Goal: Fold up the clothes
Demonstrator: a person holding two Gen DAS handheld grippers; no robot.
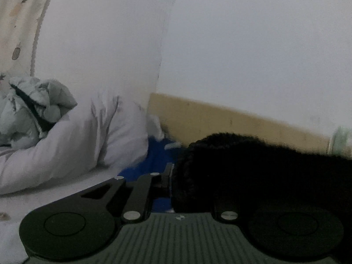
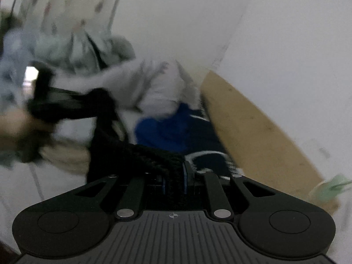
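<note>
A black knit garment [image 1: 253, 171] fills the lower right of the left wrist view and hides one finger of my left gripper [image 1: 172, 172]. The other finger presses against the fabric, so the gripper is shut on it. In the right wrist view the same garment [image 2: 132, 154] runs between the blue pads of my right gripper [image 2: 173, 176], which is shut on it. From there the fabric stretches left towards the blurred left gripper [image 2: 44, 88], held by a person's hand [image 2: 17, 127].
A blue garment [image 2: 167, 132] lies on the white bed beside a wooden board [image 2: 253, 132] against the wall. A white duvet [image 1: 88, 136] is bunched up at the left, with a pale green-grey garment [image 1: 33, 107] on it. A patterned curtain [image 1: 15, 22] hangs behind.
</note>
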